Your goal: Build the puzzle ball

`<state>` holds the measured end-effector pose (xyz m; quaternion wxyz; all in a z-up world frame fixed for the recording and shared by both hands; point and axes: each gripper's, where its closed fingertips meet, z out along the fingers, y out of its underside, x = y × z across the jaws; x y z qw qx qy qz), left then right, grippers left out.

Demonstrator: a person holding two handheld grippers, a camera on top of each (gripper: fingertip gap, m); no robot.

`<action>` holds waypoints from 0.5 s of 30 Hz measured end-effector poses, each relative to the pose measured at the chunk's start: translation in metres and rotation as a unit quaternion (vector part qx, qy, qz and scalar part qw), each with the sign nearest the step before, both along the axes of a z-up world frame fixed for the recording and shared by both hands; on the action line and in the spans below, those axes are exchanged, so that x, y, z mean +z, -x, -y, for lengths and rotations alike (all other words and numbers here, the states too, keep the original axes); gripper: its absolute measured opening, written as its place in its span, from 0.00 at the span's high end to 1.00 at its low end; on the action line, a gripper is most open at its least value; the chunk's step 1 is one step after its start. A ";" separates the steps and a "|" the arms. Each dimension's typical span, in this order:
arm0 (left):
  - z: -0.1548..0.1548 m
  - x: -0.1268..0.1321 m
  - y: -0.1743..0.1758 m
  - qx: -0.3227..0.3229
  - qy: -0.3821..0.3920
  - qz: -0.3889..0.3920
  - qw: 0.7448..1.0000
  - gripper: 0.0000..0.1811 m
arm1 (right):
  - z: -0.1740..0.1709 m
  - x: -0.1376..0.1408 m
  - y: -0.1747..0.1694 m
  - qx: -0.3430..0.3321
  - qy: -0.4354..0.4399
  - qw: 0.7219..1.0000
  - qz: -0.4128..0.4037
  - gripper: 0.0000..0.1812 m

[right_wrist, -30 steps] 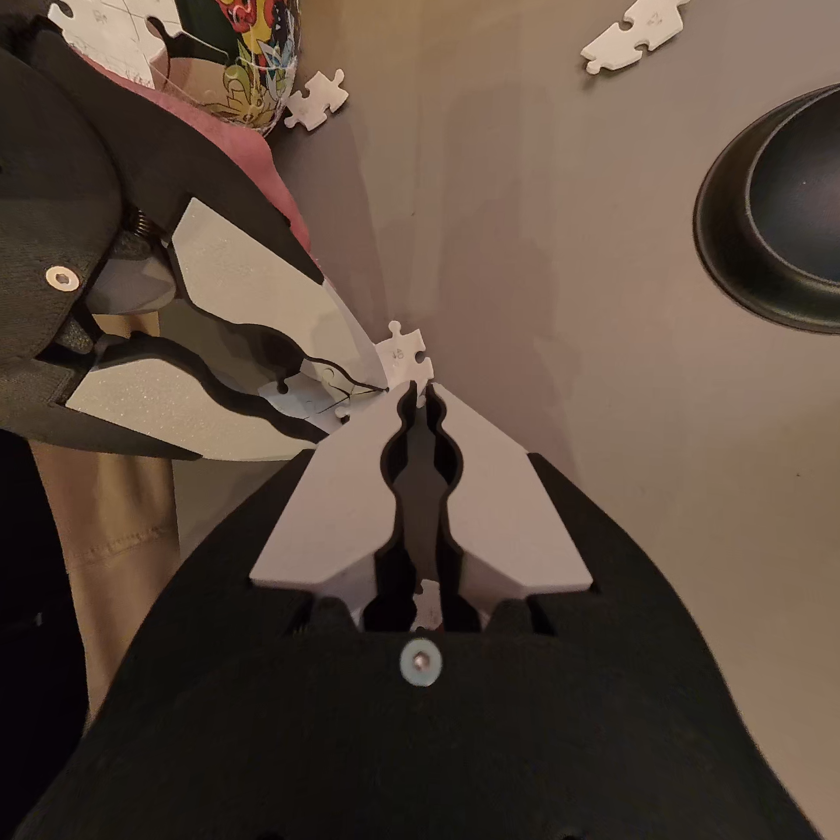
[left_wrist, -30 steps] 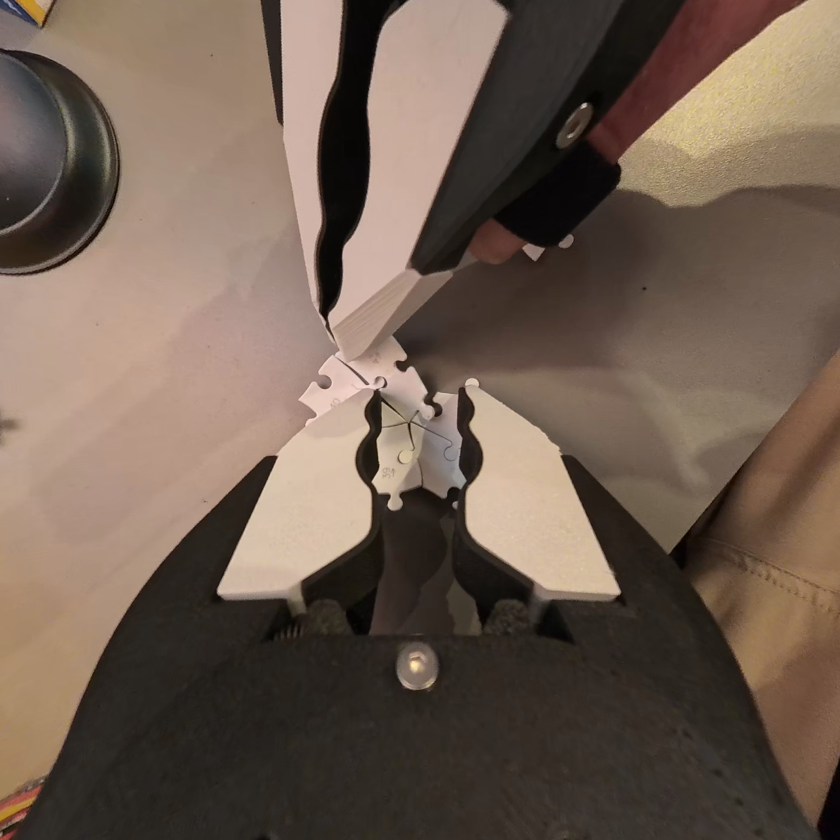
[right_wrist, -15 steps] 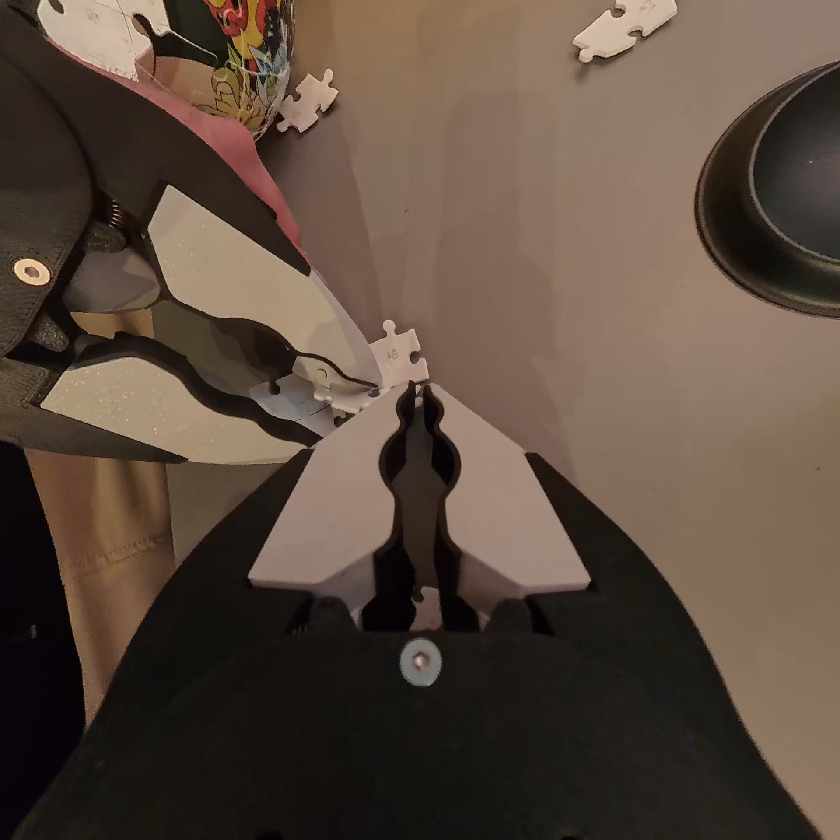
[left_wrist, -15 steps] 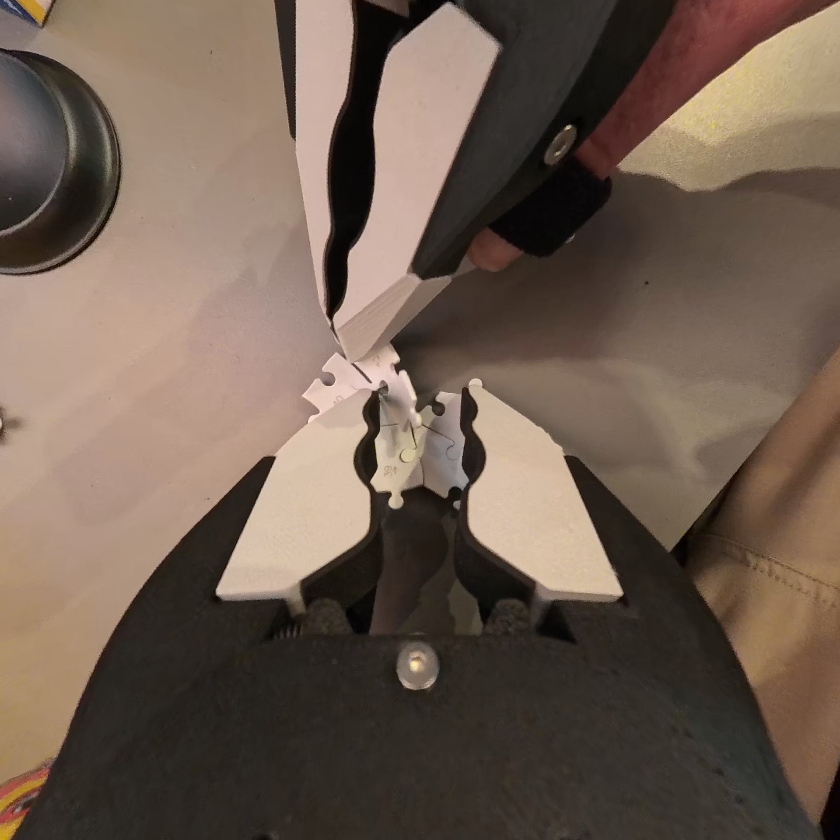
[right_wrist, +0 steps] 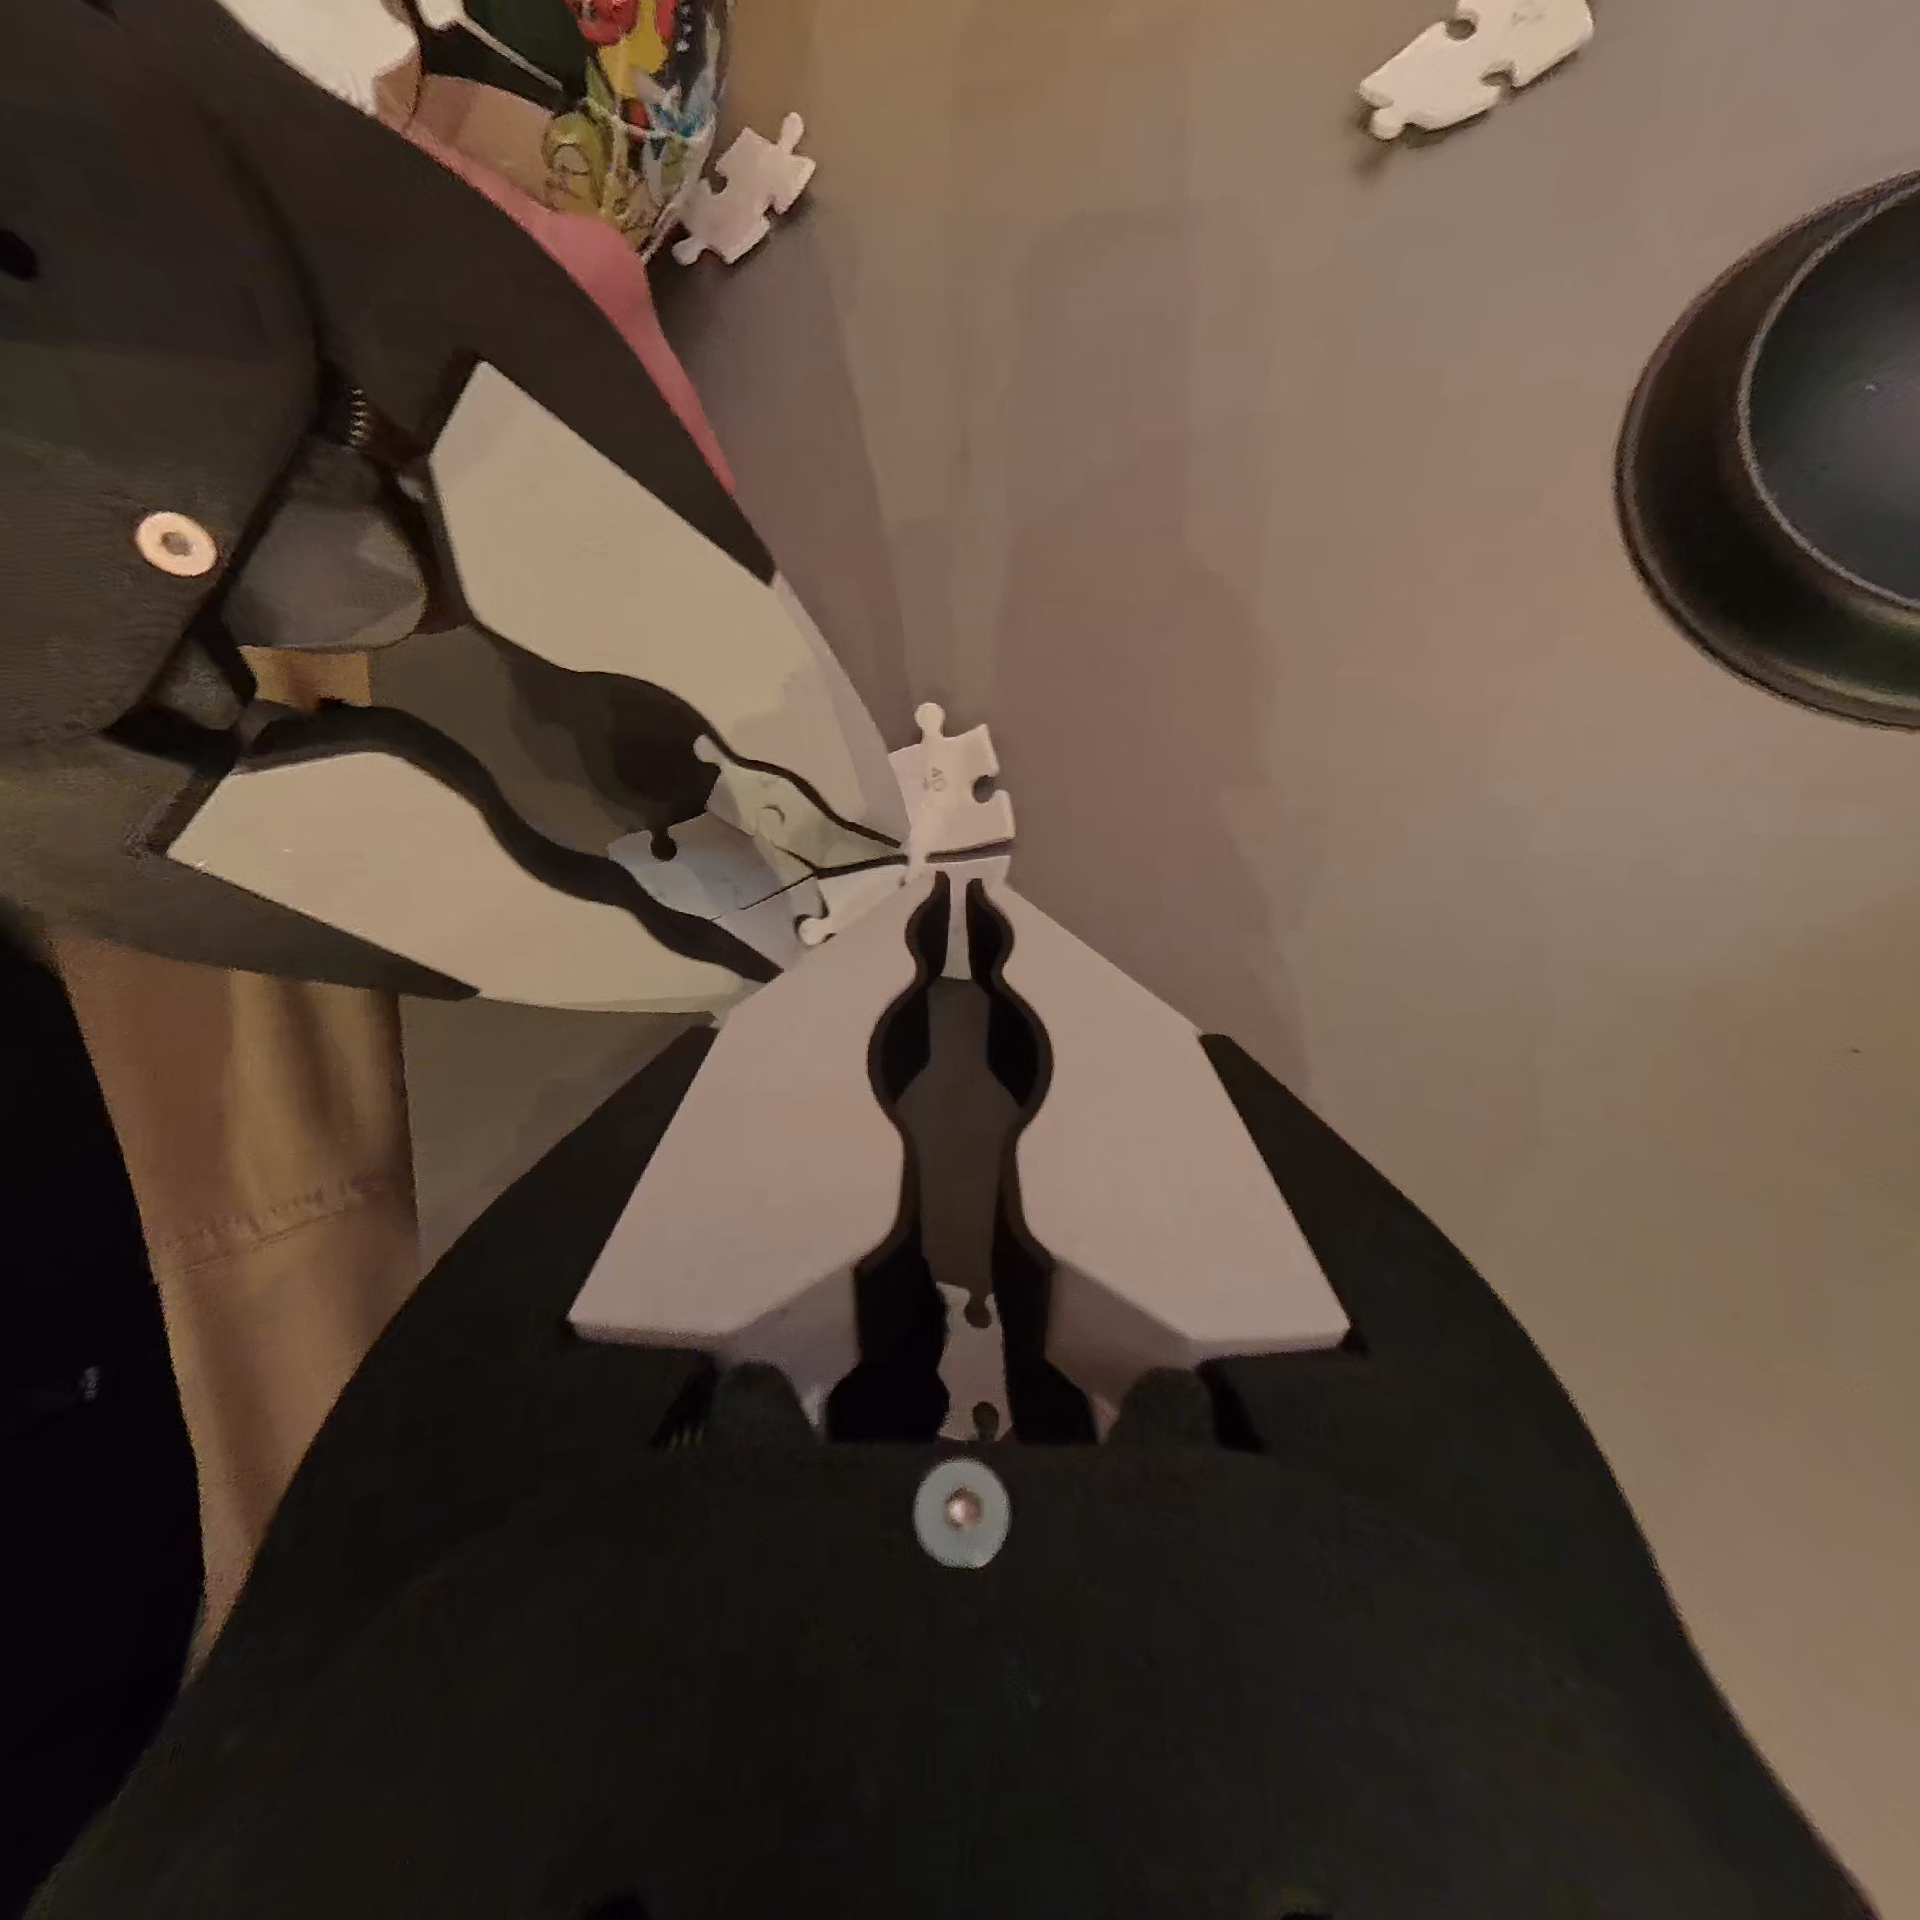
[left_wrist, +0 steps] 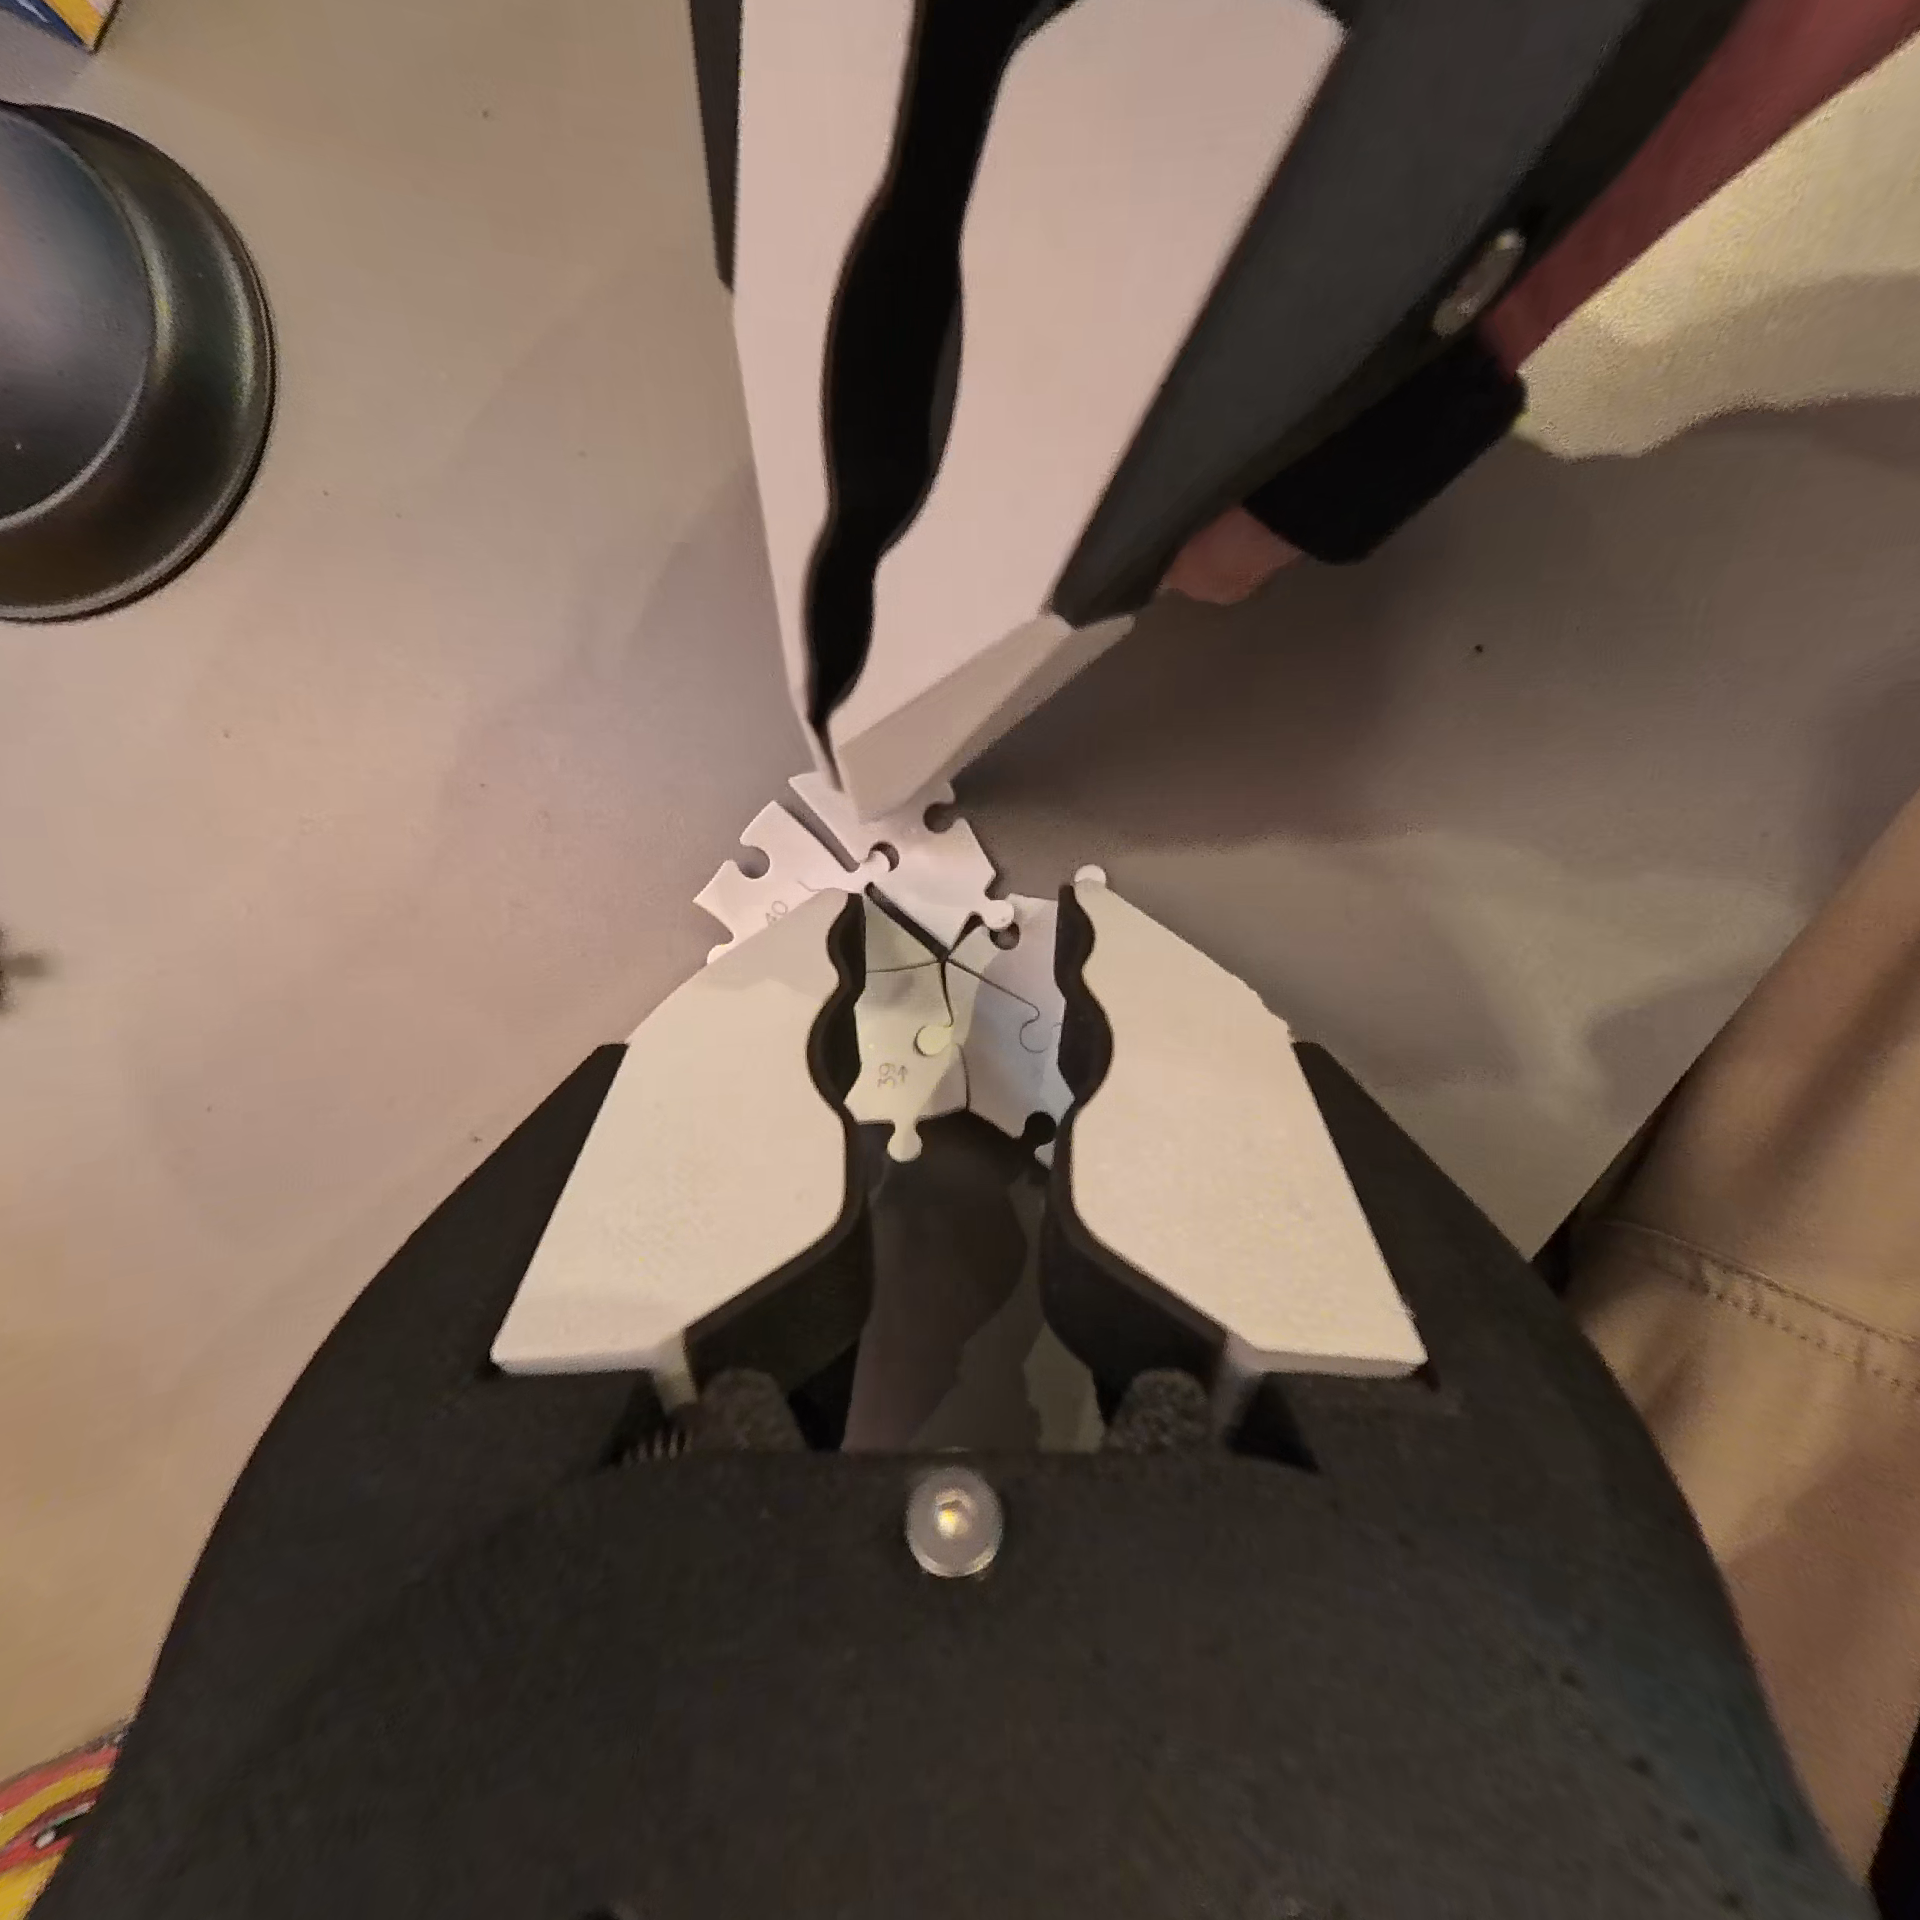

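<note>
My left gripper [left_wrist: 961, 899] is shut on a small cluster of joined white puzzle pieces [left_wrist: 914, 1049], held above the table. The cluster lies between its fingers, with one piece [left_wrist: 769, 894] sticking out past the tips. My right gripper [right_wrist: 956, 883] is shut on the edge of another white piece [left_wrist: 925, 847] and holds it against the far edge of the cluster. In the left wrist view it [left_wrist: 831, 769] comes down from above. In the right wrist view the left gripper [right_wrist: 894, 842] reaches in from the left with the cluster [right_wrist: 727, 842].
The part-built colourful puzzle ball [right_wrist: 623, 94] stands at the upper left. Loose white pieces [right_wrist: 748, 192] [right_wrist: 1475, 68] lie on the grey table. A dark round bowl [right_wrist: 1818, 468] [left_wrist: 94, 364] sits to one side. The person's tan trousers [left_wrist: 1766, 1299] are at the table edge. Both grippers' tips are close together, under 4 cm apart. The dark round bowl [left_wrist: 94, 364] is about equally far from each gripper, around 15 cm.
My right gripper has shifted slightly and turned its piece against the cluster's edge. My left gripper has kept its hold on the cluster and barely moved.
</note>
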<state>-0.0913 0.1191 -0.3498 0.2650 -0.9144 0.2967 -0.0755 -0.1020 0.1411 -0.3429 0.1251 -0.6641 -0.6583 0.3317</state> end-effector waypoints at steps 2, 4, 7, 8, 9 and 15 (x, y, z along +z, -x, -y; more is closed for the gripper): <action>0.000 0.000 0.000 0.000 0.000 0.000 1.000 0.81 | 0.005 -0.002 -0.001 0.012 -0.003 1.000 0.010 1.00; 0.000 0.000 0.000 0.000 0.000 0.000 1.000 0.81 | 0.006 -0.005 0.000 0.011 -0.007 1.000 0.011 1.00; 0.000 0.000 0.000 0.000 0.000 0.000 1.000 0.81 | 0.007 -0.005 0.002 0.012 -0.009 1.000 0.011 1.00; 0.000 0.000 0.000 0.000 0.000 0.000 1.000 0.81 | 0.008 -0.005 0.002 0.012 -0.010 1.000 0.010 1.00; 0.000 0.000 0.000 0.000 0.000 0.000 1.000 0.81 | 0.008 -0.005 0.003 0.013 -0.013 1.000 0.010 1.00; 0.000 0.001 0.000 -0.003 0.000 -0.004 1.000 0.81 | 0.009 -0.005 0.002 0.024 -0.031 0.999 0.015 1.00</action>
